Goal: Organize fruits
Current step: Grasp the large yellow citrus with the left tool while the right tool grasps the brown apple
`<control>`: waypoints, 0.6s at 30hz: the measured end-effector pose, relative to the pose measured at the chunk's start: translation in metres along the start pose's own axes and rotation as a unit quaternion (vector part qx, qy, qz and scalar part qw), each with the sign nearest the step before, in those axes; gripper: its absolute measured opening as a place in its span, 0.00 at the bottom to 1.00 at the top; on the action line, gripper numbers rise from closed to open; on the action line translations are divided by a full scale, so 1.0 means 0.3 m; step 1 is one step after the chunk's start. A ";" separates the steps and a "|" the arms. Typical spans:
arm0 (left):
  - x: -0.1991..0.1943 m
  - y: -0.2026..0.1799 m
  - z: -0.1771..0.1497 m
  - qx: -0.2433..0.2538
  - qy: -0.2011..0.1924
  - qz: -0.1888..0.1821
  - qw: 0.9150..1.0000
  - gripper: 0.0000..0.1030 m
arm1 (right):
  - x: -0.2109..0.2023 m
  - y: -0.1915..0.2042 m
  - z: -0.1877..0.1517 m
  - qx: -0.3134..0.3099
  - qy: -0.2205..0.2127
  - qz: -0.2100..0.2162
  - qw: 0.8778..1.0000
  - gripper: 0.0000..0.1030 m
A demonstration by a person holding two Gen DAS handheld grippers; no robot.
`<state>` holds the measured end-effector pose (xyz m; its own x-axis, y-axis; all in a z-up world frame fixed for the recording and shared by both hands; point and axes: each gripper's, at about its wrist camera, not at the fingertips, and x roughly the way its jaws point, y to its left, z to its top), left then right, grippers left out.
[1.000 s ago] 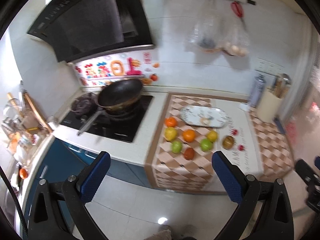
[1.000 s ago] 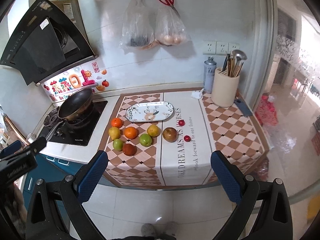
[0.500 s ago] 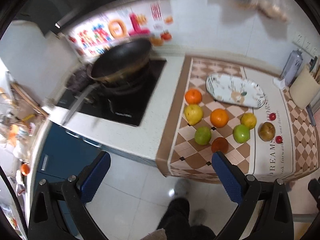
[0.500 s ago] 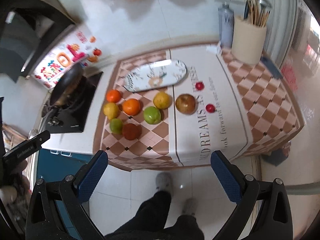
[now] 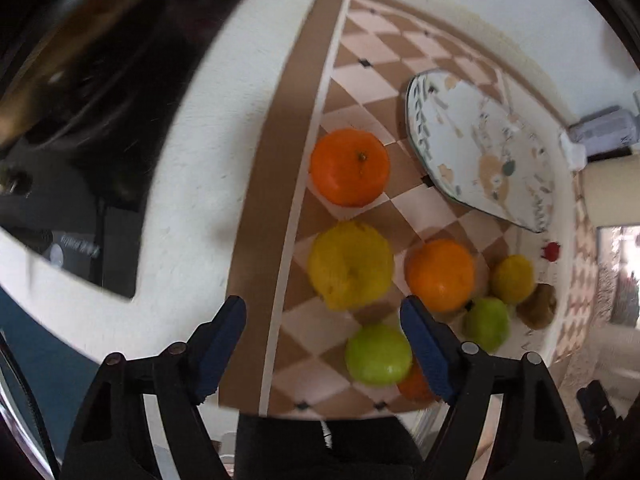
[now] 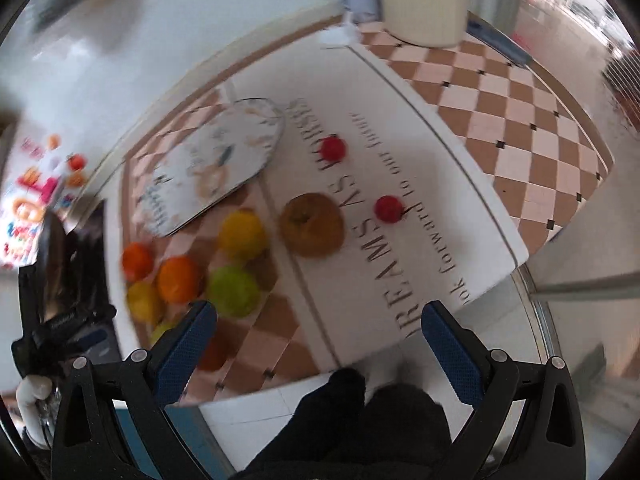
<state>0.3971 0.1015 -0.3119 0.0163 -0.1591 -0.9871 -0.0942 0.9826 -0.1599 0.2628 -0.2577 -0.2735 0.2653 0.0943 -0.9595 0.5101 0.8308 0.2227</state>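
Several fruits lie on a checked cloth. In the left wrist view I see a tangerine (image 5: 350,166), a yellow fruit (image 5: 351,266), an orange (image 5: 440,274), two green apples (image 5: 378,354) and a patterned oval plate (image 5: 480,146), empty. My left gripper (image 5: 324,344) is open, just above the near fruits. In the right wrist view a brown fruit (image 6: 312,230), two small red fruits (image 6: 387,209) and the plate (image 6: 212,164) show. My right gripper (image 6: 318,346) is open and empty, above the counter's front edge.
A black stove with a pan (image 5: 92,92) is left of the cloth. A cream utensil holder (image 6: 424,0) stands at the back right. The counter's front edge (image 6: 516,258) drops to the floor. The other gripper (image 6: 64,332) shows at the left.
Both grippers have moved down and forward toward the counter; the fruits now look much larger. Both stay open and empty.
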 end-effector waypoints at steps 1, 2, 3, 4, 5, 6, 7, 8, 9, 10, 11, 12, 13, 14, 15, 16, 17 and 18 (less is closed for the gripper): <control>0.030 -0.017 0.017 0.009 0.011 0.001 1.000 0.76 | 0.017 -0.011 0.015 0.007 0.005 -0.002 1.000 1.00; 0.048 -0.018 0.038 0.015 0.017 0.000 1.000 0.76 | 0.033 -0.019 0.028 0.011 0.010 -0.003 1.000 1.00; 0.069 -0.033 0.048 0.022 0.023 0.002 0.999 0.76 | 0.056 -0.025 0.047 0.015 0.015 -0.004 1.000 1.00; 0.082 -0.040 0.056 0.027 0.026 0.004 0.999 0.76 | 0.074 -0.032 0.060 0.017 0.018 -0.006 1.000 1.00; 0.097 -0.051 0.067 0.034 0.027 0.004 0.999 0.74 | 0.094 -0.035 0.075 0.017 0.022 -0.008 1.000 1.00; 0.109 -0.063 0.071 0.041 0.027 0.004 0.999 0.67 | 0.122 -0.036 0.093 0.016 0.028 -0.009 0.999 1.00; 0.125 -0.078 0.073 0.050 0.031 0.009 0.998 0.63 | 0.145 -0.036 0.107 0.014 0.032 -0.007 0.999 1.00; 0.138 -0.089 0.075 0.055 0.034 0.011 0.998 0.59 | 0.163 -0.035 0.117 0.012 0.036 -0.006 0.999 1.00; 0.144 -0.097 0.075 0.058 0.034 0.012 0.998 0.59 | 0.191 -0.032 0.129 0.007 0.043 -0.004 0.999 1.00; 0.142 -0.106 0.076 0.063 0.025 0.018 0.998 0.59 | 0.216 -0.028 0.140 0.002 0.051 -0.004 0.999 1.00; 0.139 -0.114 0.077 0.066 0.019 0.022 0.997 0.59 | 0.242 -0.022 0.151 -0.005 0.060 -0.003 0.998 1.00; 0.140 -0.120 0.080 0.064 0.017 0.025 0.997 0.59 | 0.263 -0.015 0.162 -0.012 0.065 -0.002 0.998 1.00; 0.141 -0.123 0.082 0.057 0.015 0.026 0.998 0.59 | 0.289 -0.006 0.175 -0.023 0.070 -0.004 0.997 0.99; 0.140 -0.127 0.085 0.055 0.011 0.028 0.998 0.59 | 0.303 0.000 0.182 -0.029 0.071 -0.008 0.997 0.98; 0.138 -0.134 0.090 0.057 0.008 0.031 0.998 0.59 | 0.316 0.005 0.187 -0.036 0.070 -0.013 0.997 0.96; 0.151 -0.139 0.101 0.061 0.010 0.034 0.998 0.59 | 0.335 0.014 0.195 -0.045 0.071 -0.016 0.996 0.95; 0.156 -0.146 0.104 0.064 0.012 0.037 0.997 0.60 | 0.347 0.017 0.199 -0.048 0.073 -0.017 0.996 0.95; 0.168 -0.161 0.117 0.070 0.015 0.041 0.997 0.60 | 0.358 0.021 0.203 -0.049 0.077 -0.015 0.996 0.94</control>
<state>0.4374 0.0496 -0.3538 -0.0152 -0.0775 -0.9969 0.0458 0.9959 -0.0781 0.3443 -0.2759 -0.3647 0.1192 0.1445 -0.9823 0.4309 0.8838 0.1823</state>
